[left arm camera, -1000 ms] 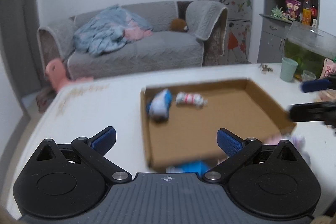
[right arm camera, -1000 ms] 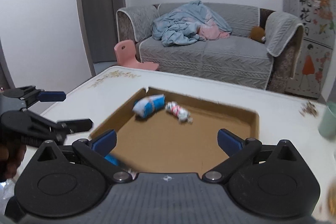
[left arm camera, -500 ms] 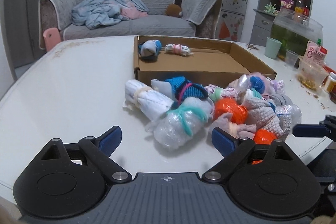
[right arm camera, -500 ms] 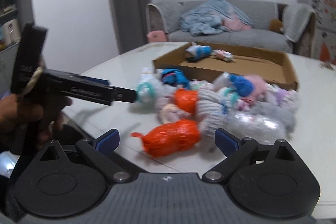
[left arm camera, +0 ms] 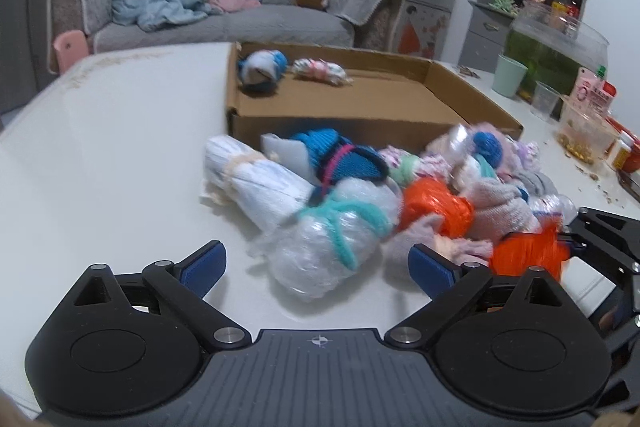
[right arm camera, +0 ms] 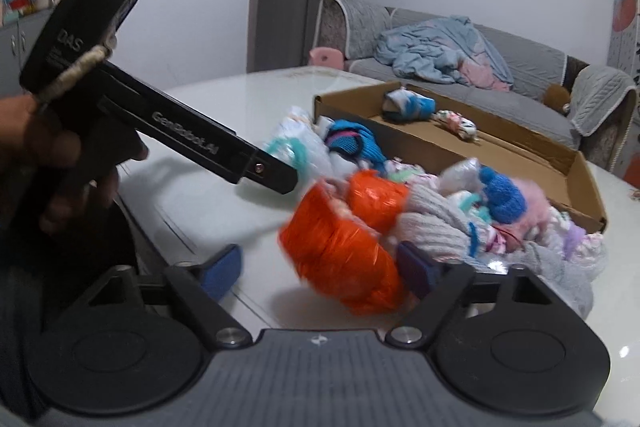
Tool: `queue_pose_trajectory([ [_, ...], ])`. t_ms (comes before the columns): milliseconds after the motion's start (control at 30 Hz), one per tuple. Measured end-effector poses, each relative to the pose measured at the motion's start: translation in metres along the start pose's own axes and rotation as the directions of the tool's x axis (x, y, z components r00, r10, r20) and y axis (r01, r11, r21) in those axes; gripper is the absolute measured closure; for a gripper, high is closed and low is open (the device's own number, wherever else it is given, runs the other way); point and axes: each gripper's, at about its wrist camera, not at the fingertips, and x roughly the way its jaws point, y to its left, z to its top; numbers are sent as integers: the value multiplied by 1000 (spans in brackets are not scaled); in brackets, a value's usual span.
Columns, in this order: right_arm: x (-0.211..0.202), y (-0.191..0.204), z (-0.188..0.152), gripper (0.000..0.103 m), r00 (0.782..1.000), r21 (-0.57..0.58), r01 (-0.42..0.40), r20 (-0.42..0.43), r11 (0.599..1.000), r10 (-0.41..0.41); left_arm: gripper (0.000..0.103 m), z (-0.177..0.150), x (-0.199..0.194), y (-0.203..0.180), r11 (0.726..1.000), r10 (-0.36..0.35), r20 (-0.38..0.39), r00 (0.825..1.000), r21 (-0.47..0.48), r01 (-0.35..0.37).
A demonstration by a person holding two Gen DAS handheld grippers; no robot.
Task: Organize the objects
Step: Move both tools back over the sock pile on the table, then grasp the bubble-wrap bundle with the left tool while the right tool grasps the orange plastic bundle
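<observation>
Left wrist view gives me the shelving, fish tank and green cup (left arm camera: 509, 79) at 2 o'clock; right wrist view instead shows the door, and a hand (right arm camera: 60, 155) holding the left gripper's black body at 9 o'clock.

I count 2 bundles in the cardboard tray (left arm camera: 476, 99): 1 blue-white (left arm camera: 262, 67), 1 pink-patterned (left arm camera: 320, 71). 2 orange bundles sit in the pile on the white table (left arm camera: 100, 147), just in front of the tray. The rest of the pile is too tangled for me to count.

Left gripper (left arm camera: 318, 265): jaws wide apart, nothing pinched; the bubble-wrap bundle (left arm camera: 332, 239) tied with teal yarn lies just ahead, long axis running 11 to 5 o'clock.

Right gripper (right arm camera: 320, 267): jaws have just been closing, with the near orange bundle (right arm camera: 340, 251) between them. Its right pad touches the bundle; the left pad stands clear. That bundle's long axis runs 10 to 4 o'clock.
</observation>
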Motion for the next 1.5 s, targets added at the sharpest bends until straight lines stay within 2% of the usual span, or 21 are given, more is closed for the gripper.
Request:
queue_pose_trajectory([
  [133, -11, -2, -12, 44, 1000, -12, 14, 1, 1000, -14, 4, -1, 2, -10, 999, -26, -5, 1000, 22, 26],
  [200, -13, -3, -13, 57, 1000, -9, 20, 11, 1000, -20, 5, 0, 3, -14, 999, -32, -7, 999, 31, 33],
  [333, -19, -2, -17, 72, 1000, -12, 15, 15, 1000, -15, 11, 2, 7, -17, 998, -51, -18, 999, 37, 51],
  [533, -31, 1, -19, 74, 1000, -10, 3, 28, 1000, -2, 29, 4, 9, -12, 997, -66, -16, 998, 41, 67],
  [567, -33, 2, -19, 74, 1000, -12, 3, 31, 1000, -2, 35, 4, 8, -12, 997, -60, -16, 998, 47, 61],
  [600, -35, 3, -19, 74, 999, -11, 3, 34, 1000, -3, 46, 4, 8, -12, 997, -47, -16, 999, 57, 47],
  [633, -36, 3, -19, 74, 999, -6, 2, 37, 1000, -2, 51, 4, 8, -13, 997, -28, -14, 1000, 72, 28],
  [767, -42, 5, -15, 74, 999, 3, -8, 48, 1000, 7, 54, 3, 6, -11, 995, -27, -5, 1000, 96, 27],
  [900, -42, 6, -11, 74, 999, 2, -5, 51, 1000, 5, 59, 1, 5, -16, 992, 13, 16, 1000, 125, -15],
  [1100, -51, 4, -4, 74, 998, 18, -19, 62, 1000, 18, 61, 5, -12, -18, 992, 30, 48, 998, 123, -36],
  [1500, -77, -11, 37, 74, 987, 82, -74, 148, 994, 62, 61, 43, -35, -28, 996, 46, 98, 994, 74, -54],
])
